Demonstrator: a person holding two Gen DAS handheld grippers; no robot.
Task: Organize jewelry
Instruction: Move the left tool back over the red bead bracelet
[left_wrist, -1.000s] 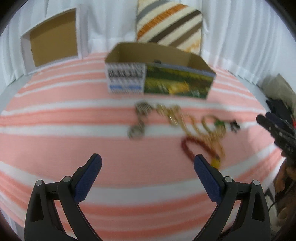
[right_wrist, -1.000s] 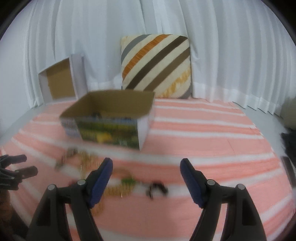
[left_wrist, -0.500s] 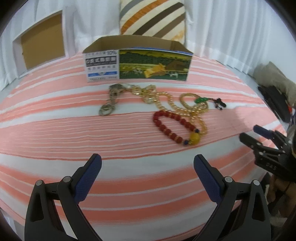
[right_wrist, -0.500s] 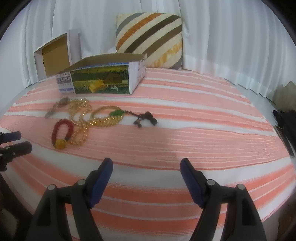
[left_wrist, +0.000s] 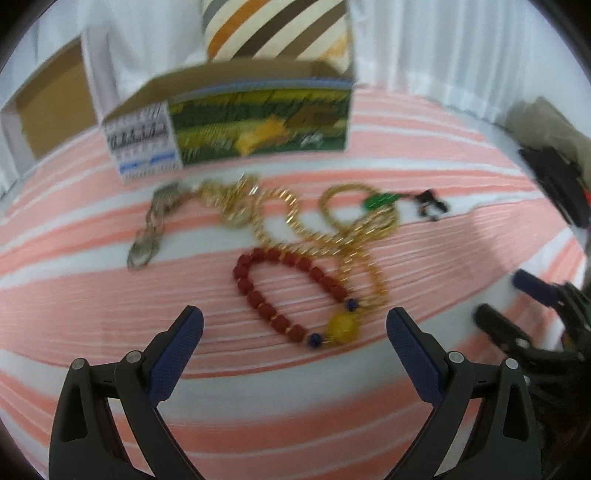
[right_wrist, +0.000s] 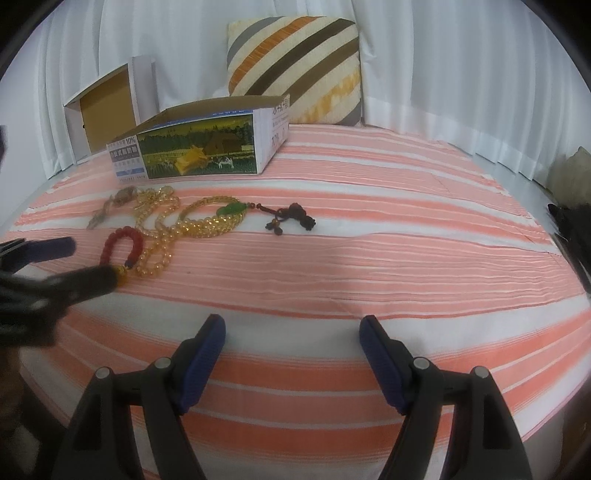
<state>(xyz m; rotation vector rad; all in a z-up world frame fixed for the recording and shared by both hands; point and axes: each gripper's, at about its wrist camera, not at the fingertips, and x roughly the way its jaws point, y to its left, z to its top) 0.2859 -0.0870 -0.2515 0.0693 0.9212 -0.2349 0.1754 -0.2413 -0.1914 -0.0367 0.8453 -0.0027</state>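
Both tools hang spread and empty over the striped bed: the left tool just short of the red bead bracelet, which lies before the printed box beside the gold chains; the right tool farther off.

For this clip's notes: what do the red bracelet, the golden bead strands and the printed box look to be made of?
Red bracelet: opaque, matte dark red beads, maybe wood or stone, with one larger glossy yellow bead. Golden bead strands: translucent, shiny beads, probably glass, resin or amber-like stone. Printed box: cardboard, going by its brown inner face and glossy printed outside.
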